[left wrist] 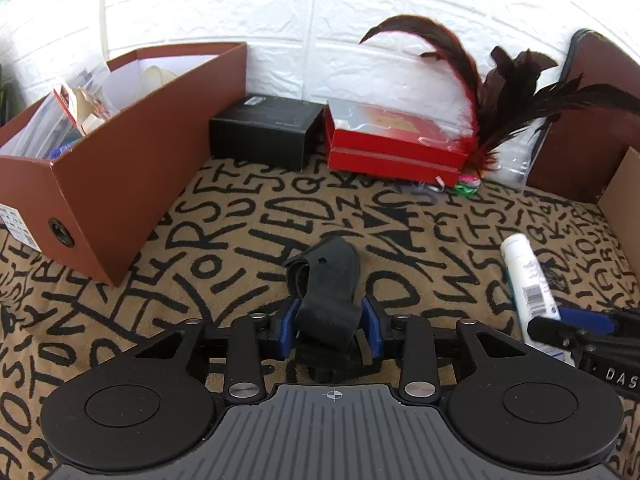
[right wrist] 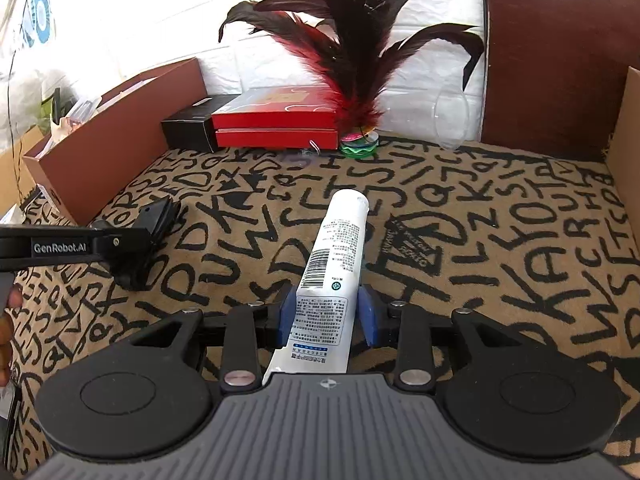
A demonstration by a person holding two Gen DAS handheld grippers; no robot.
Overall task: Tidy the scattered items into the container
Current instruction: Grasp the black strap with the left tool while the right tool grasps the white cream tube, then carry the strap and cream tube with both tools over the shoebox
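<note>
A black folded rubber strap [left wrist: 328,280] lies on the letter-printed cloth, and my left gripper [left wrist: 329,326] is shut on its near end, both blue pads against it. The right wrist view shows the same strap [right wrist: 158,216] at the far left. A white tube [right wrist: 332,264] with a barcode lies on the cloth, pointing away. My right gripper [right wrist: 328,316] is open around its near end: the left pad touches it and a small gap shows at the right pad. The brown open box [left wrist: 120,184] with several items inside stands at the left.
Against the white wall stand a black box [left wrist: 264,128] and a red box [left wrist: 392,140], with a dark red feather shuttlecock [right wrist: 356,80] beside them. A clear plastic cup [right wrist: 452,120] and a brown lid [right wrist: 552,60] stand at the right. A hand [right wrist: 8,320] shows at the left edge.
</note>
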